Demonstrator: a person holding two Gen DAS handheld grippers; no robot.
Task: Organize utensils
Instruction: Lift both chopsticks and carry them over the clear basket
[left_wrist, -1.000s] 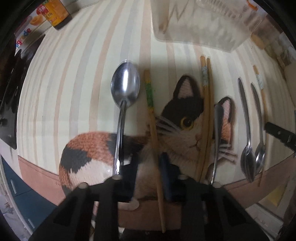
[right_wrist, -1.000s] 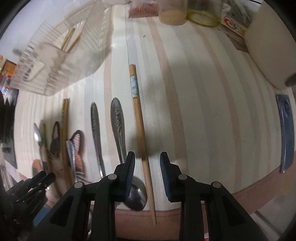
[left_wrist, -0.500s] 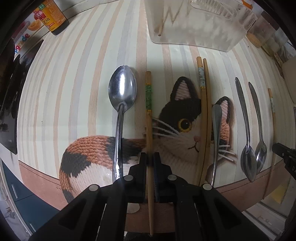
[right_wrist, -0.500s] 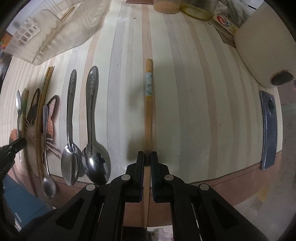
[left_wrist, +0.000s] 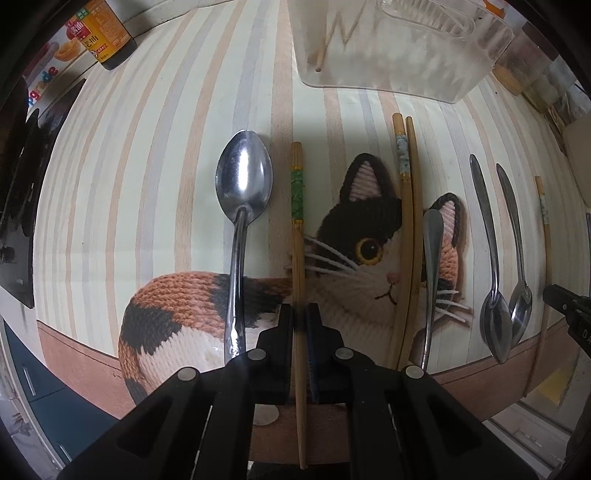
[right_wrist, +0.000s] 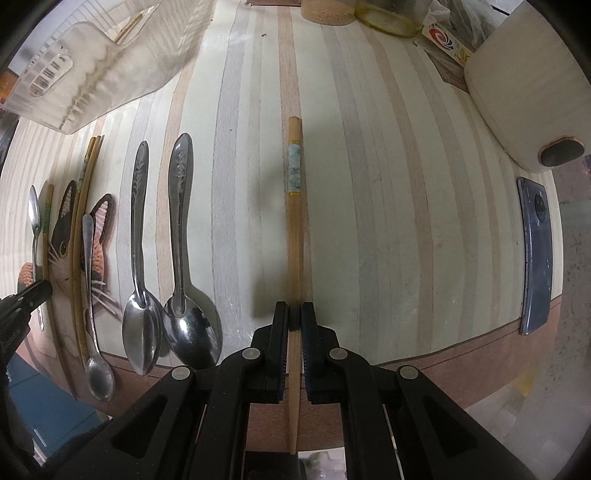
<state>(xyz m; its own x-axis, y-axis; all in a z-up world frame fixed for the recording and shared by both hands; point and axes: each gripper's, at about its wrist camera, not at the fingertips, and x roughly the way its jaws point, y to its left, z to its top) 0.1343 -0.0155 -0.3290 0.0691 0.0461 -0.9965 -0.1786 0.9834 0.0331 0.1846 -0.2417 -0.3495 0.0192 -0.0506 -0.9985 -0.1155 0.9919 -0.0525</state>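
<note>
Striped tablecloth (right_wrist: 388, 206) with a knitted-cat print, both your grippers clamped on chopsticks.

Your left gripper (left_wrist: 299, 321) is clenched on the green-banded chopstick (left_wrist: 297, 229), which lies beside the large spoon (left_wrist: 242, 184); a second ago those jaws stood apart around it. Your right gripper (right_wrist: 294, 317) has just been closing and now pinches the blue-banded chopstick (right_wrist: 294, 221), having shifted sideways off the two spoons (right_wrist: 177, 258). Both sticks seem to rest flat on the cloth, though the fisheye leaves that unsure. At the top sits the clear utensil holder (left_wrist: 399, 55), with what looks like a chopstick inside.
</note>
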